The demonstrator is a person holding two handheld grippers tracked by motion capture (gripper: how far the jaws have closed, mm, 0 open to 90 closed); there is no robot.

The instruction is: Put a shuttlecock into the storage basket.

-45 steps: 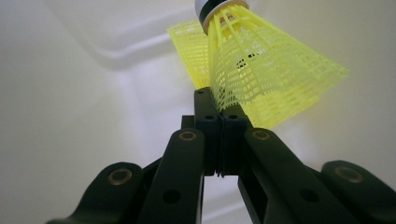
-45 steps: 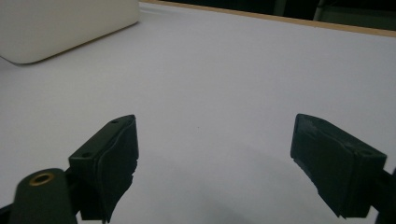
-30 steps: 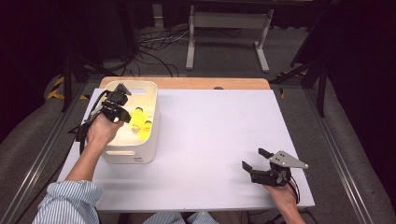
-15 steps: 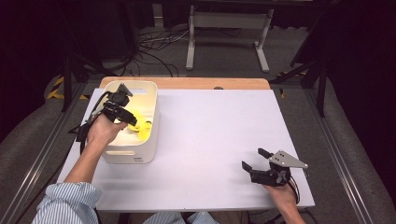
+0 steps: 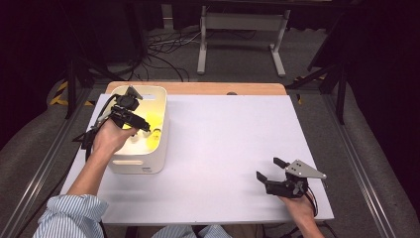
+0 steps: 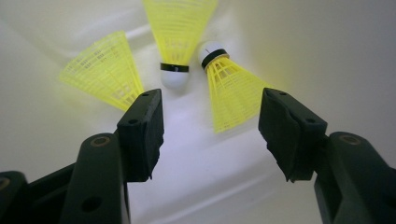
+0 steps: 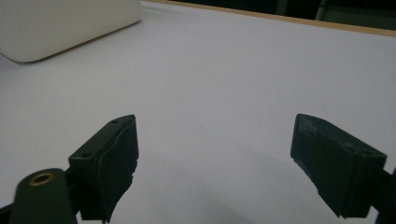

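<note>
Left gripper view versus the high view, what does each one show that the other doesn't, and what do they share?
Left gripper view: three separate yellow shuttlecocks lying on the bin floor, the left one, the middle one with its white cork toward the camera, and the right one. None sits between the jaws, which have just been opening.

High view: the whole white bin on the table, the person's striped sleeve, and the right tool resting open near the table's right front corner.

Both: the left tool inside the bin, above yellow shuttlecocks.
</note>
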